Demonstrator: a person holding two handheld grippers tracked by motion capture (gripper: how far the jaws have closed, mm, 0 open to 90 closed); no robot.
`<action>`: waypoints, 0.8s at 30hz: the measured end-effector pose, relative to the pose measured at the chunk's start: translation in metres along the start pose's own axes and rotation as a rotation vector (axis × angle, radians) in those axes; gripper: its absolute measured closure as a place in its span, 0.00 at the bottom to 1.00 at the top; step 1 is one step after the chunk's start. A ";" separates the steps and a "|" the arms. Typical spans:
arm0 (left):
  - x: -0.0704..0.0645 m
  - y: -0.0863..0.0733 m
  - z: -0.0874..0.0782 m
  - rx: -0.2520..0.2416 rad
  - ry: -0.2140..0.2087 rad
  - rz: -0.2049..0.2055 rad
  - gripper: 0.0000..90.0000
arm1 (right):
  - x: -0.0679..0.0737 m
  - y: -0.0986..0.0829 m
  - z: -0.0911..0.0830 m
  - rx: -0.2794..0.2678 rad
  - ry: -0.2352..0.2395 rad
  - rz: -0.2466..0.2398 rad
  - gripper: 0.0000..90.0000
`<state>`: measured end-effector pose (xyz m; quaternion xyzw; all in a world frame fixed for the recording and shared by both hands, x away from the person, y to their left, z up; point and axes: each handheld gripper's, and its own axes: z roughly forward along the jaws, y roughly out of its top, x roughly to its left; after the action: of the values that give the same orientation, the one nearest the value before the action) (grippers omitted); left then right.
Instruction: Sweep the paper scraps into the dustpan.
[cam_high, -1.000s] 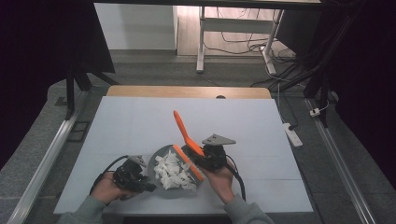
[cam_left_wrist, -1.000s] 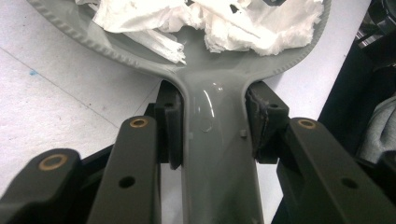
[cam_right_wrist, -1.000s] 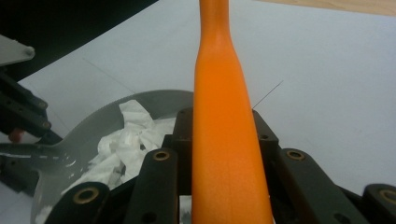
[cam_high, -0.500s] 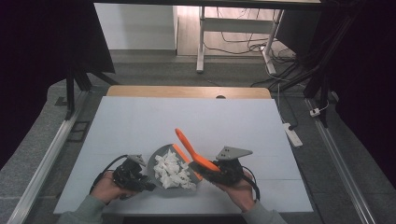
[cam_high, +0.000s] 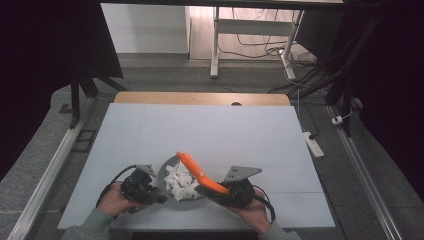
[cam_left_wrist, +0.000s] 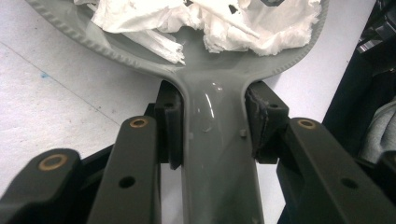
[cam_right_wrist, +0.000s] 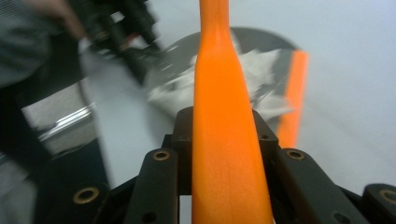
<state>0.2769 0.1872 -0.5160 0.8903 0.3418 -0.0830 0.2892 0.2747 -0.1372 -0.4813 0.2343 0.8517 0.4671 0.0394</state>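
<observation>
High view has the left gripper (cam_high: 150, 192) clamped on the grey pan (cam_high: 170, 172)'s handle and the right gripper (cam_high: 220, 192) pinching an orange spatula (cam_high: 197, 172) over the white scraps (cam_high: 181, 184), so I'd guess they're all still to scoop.

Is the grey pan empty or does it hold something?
Not empty: the grey pan holds crumpled white paper, seen in the high view and left gripper view.

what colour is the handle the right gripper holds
Bright orange handle, clearest in the right gripper view.
</observation>
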 end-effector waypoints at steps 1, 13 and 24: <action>0.000 0.000 0.000 0.000 0.000 0.000 0.68 | -0.003 0.003 0.003 -0.007 -0.006 0.003 0.78; 0.001 0.000 0.001 0.002 0.000 0.000 0.68 | -0.011 0.028 -0.014 -0.187 0.008 0.016 0.78; 0.000 -0.001 -0.001 -0.016 0.009 0.006 0.68 | -0.038 0.020 -0.025 -0.190 -0.125 0.058 0.78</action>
<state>0.2767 0.1881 -0.5156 0.8895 0.3409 -0.0752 0.2950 0.3084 -0.1638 -0.4569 0.2828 0.7924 0.5310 0.1008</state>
